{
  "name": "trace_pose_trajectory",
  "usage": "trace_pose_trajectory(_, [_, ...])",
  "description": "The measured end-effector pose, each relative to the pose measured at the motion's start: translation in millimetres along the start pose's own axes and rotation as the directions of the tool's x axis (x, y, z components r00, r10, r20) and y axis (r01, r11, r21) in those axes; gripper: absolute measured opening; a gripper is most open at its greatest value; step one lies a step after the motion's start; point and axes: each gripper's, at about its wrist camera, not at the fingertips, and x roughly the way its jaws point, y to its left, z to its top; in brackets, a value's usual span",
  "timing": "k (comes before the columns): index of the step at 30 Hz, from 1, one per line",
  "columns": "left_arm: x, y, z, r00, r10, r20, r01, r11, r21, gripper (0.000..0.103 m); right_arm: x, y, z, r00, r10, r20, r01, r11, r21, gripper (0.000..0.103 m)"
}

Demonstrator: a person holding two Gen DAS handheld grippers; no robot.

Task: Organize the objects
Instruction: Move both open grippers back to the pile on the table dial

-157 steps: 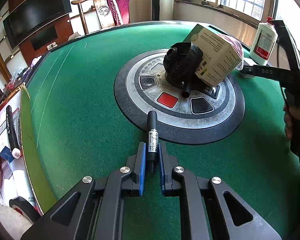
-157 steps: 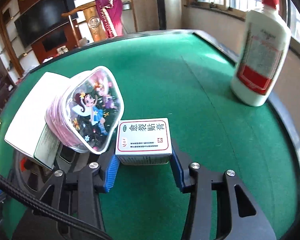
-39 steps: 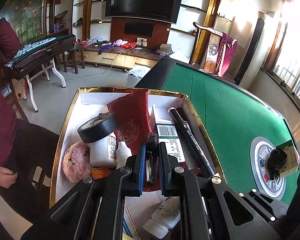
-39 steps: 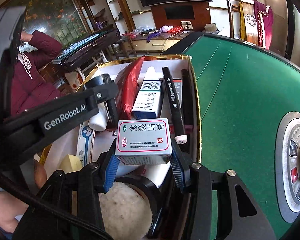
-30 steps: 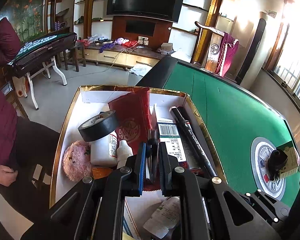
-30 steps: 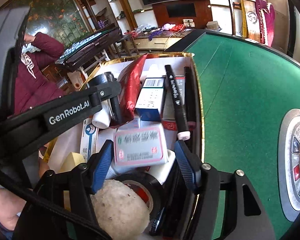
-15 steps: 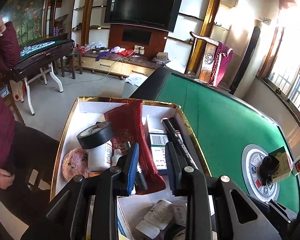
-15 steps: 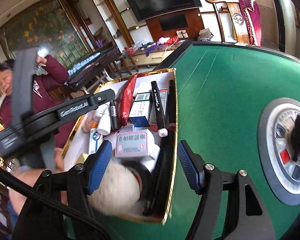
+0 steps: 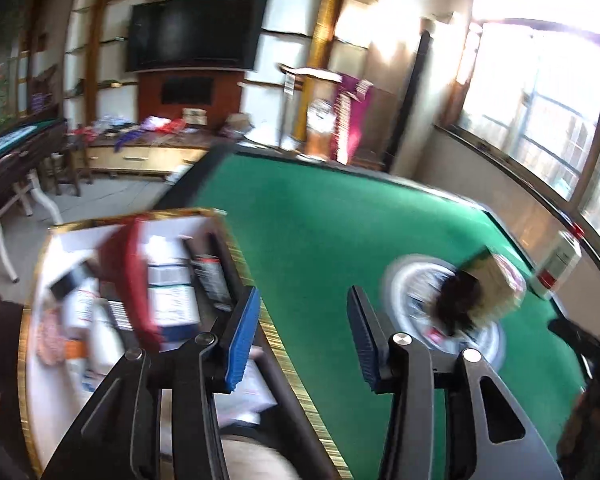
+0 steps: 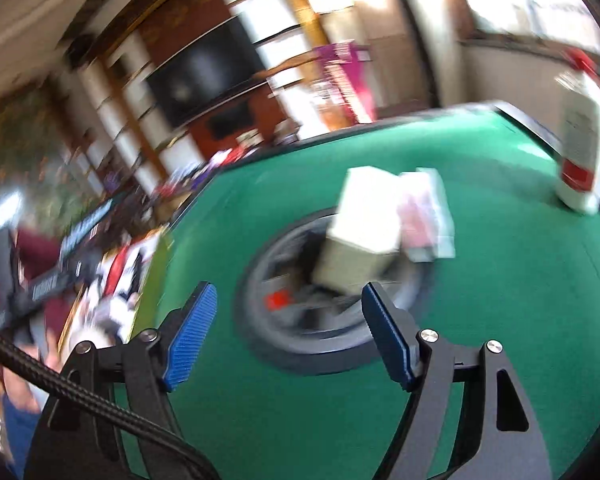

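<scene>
Spanning the scene, the green table [image 9: 320, 240] carries the gold-rimmed box [image 9: 236, 248] at left (contents blurred); left gripper [image 9: 302, 332] and right gripper [image 10: 288, 334] have just been opening, jaws apart, nothing between them

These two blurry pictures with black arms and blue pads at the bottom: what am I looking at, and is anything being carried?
Each picture comes from a camera on a hand-held two-finger gripper, looking along its fingers. One shows the left gripper, the other the right gripper. Both have just been opening and nothing is between their blue pads. Below them is a green table with a round centre panel. On the panel sit a white carton, a pink pouch and a dark object; a white bottle stands near the edge. The gold-rimmed box beside the table already holds sorted items.
</scene>
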Motion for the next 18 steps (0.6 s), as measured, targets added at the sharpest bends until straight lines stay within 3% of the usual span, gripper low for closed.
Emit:
trace_pose_trajectory(3, [18.8, -45.3, -4.8, 0.992, -0.087, -0.088, 0.094, 0.993, 0.078, 0.052, -5.8, -32.8, 9.4, 0.999, -0.041, 0.024, 0.038, 0.992, 0.124, 0.075])
trace_pose_trajectory(6, [53.3, -96.9, -7.8, 0.944, -0.214, -0.25, 0.243, 0.966, 0.091, 0.052, -9.8, -44.4, 12.8, 1.0, -0.003, 0.029, -0.003, 0.979, 0.204, 0.075])
trace_pose_trajectory(7, [63.5, -108.2, -6.5, 0.929, -0.224, -0.294, 0.257, 0.963, 0.079, 0.052, -11.2, -43.5, 12.3, 1.0, 0.006, 0.03, -0.012, 0.978, 0.207, 0.075])
trace_pose_trajectory(9, [85.1, -127.2, -1.3, 0.908, -0.215, -0.36, 0.247, 0.968, 0.044, 0.052, -9.6, -35.4, 13.1, 0.999, 0.01, 0.032, -0.016, 0.98, 0.199, 0.075])
trace_pose_trajectory(12, [113.5, -139.7, 15.0, 0.874, -0.26, -0.41, 0.25, 0.965, -0.08, 0.052, -8.9, -34.1, 14.3, 0.999, 0.032, 0.031, -0.037, 0.981, 0.189, 0.075])
trace_pose_trajectory(15, [131.4, -139.8, 27.9, 0.859, -0.292, -0.421, 0.232, 0.954, -0.189, 0.052, -11.6, -40.8, 13.3, 0.998, 0.048, 0.042, -0.055, 0.979, 0.196, 0.075])
trace_pose_trajectory(18, [150.9, -139.4, 33.1, 0.857, -0.279, -0.433, 0.187, 0.952, -0.242, 0.052, -9.6, -42.2, 12.4, 0.997, 0.072, 0.038, -0.078, 0.974, 0.211, 0.076])
